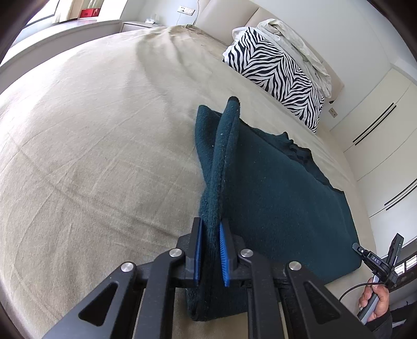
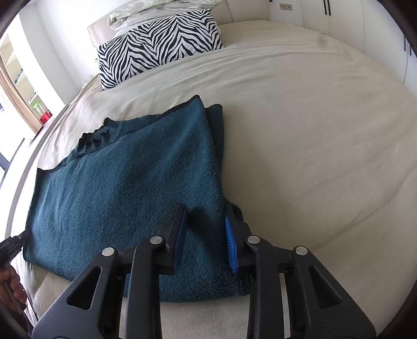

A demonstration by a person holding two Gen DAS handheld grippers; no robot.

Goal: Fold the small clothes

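Dark teal fuzzy knit sweater (image 2: 125, 177) on beige bed sheet (image 2: 312, 130): soft, thick, prob. light, non-slip. Left gripper (image 1: 210, 250) pinching raised side edge; right gripper (image 2: 206, 234) spread over opp. fold. Grip at edges/corners.

A home bedroom: wide bed (image 1: 91, 130) under a beige sheet, zebra-print pillow (image 2: 159, 44) against a padded headboard (image 1: 229, 13), crumpled white bedding (image 1: 294, 41) behind it, white built-in wardrobe doors (image 1: 378, 146), bedside table (image 1: 140, 26) near the window.
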